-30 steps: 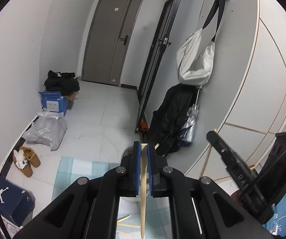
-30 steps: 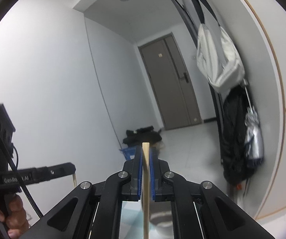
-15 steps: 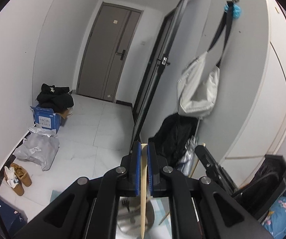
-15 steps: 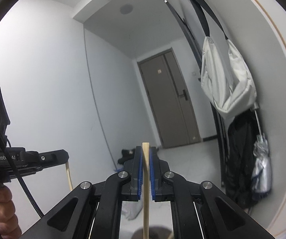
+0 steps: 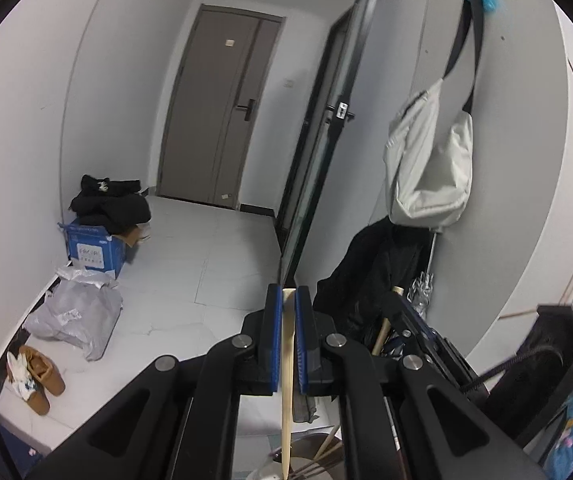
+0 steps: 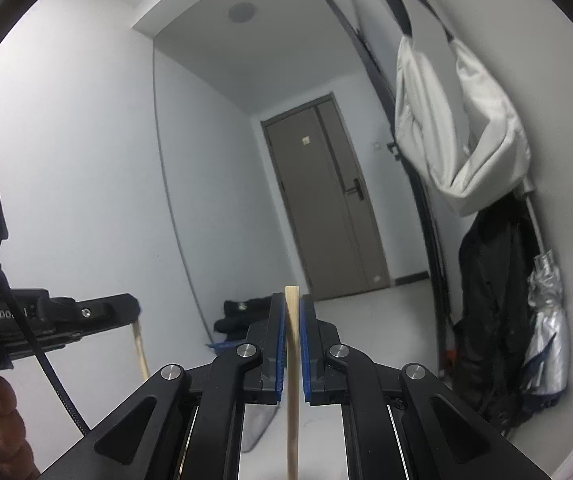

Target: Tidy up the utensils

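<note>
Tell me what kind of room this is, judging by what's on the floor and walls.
Probably the entry hallway of a home: a closed door at the far end, shoes by the wall on the tiled floor, and a pale bag hanging from a wall hook above a dark coat.

text: "GenRobo…", cut off | on: left gripper (image 6: 134, 308) body | blue box (image 5: 94, 250) print: unreadable

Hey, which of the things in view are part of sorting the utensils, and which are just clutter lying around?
Part of the job:
- chopstick clamped in the left tongs
- chopstick clamped in the right tongs

Just lying about:
- grey bag on the wall hook
- blue box
- brown shoes
- plastic bag
</note>
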Demonstrator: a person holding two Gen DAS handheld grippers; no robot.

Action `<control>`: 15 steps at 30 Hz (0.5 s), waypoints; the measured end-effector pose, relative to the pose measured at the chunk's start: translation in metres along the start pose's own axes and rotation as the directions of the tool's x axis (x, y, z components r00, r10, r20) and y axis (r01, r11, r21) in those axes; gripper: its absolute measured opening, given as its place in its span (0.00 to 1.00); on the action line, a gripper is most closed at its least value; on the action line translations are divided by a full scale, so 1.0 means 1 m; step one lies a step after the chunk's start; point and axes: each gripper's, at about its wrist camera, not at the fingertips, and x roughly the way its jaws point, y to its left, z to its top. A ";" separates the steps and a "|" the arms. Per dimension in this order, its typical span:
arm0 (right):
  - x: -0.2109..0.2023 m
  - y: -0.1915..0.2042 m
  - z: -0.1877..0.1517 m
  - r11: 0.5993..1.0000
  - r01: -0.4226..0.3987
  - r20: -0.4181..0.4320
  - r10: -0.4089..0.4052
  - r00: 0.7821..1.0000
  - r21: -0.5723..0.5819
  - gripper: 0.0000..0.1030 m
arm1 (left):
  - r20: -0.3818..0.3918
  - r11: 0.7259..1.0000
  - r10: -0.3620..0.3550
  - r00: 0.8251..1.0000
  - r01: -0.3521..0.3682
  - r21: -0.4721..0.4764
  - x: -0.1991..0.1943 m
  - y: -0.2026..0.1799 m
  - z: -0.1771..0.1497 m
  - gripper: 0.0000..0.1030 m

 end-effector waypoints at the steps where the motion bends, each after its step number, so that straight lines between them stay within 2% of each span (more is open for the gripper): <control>1: 0.003 -0.001 -0.003 1.000 -0.005 -0.008 0.005 1.000 0.005 0.06 | 0.004 1.000 -0.007 1.000 0.007 0.008 0.001 0.001 -0.002 0.03; 6: 0.010 -0.002 -0.016 1.000 0.002 -0.020 -0.002 1.000 -0.013 0.05 | 0.024 0.998 -0.042 0.999 0.041 0.039 0.005 0.005 -0.004 0.03; 9: 0.011 -0.005 -0.024 1.000 0.003 -0.048 -0.004 0.999 -0.007 0.05 | 0.035 0.998 -0.019 0.999 0.016 0.068 0.002 0.004 -0.010 0.03; 15: -0.005 -0.004 -0.029 1.000 -0.009 -0.067 0.007 0.998 -0.021 0.05 | 0.012 0.999 -0.013 1.000 0.013 0.053 -0.005 0.009 -0.019 0.03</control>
